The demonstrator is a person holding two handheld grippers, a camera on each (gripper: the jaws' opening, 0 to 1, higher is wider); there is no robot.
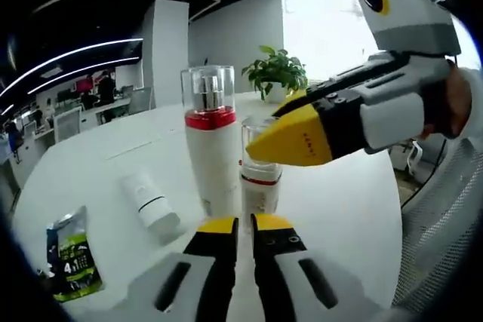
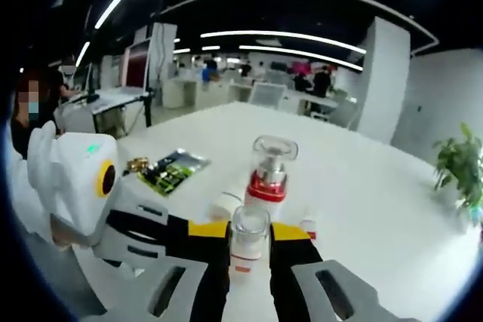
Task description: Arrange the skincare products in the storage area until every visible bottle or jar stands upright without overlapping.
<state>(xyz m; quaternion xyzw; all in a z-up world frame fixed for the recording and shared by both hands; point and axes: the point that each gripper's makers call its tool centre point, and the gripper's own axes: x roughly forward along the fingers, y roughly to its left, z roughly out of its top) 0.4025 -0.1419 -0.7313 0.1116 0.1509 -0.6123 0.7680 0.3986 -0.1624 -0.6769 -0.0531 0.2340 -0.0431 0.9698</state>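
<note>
With jaws closed on small bottle point(image 2: 248, 240), right gripper point(image 2: 250, 240) sat beside tall bottle point(image 2: 267, 171). Left gripper point(image 1: 244, 225) nearly closed, empty. Open table point(image 2: 377, 186) rightward.

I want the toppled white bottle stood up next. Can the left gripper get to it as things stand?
Probably yes: the left gripper is shut and holds nothing, and the lying white bottle sits on bare table, left of the tall bottle, nothing between.

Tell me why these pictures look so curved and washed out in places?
Left gripper view: a bright window blows out behind the potted plant, and the table edge bows. Right gripper view: fisheye bends the ceiling light strips; the short bottle between the jaws looks soft.
</note>
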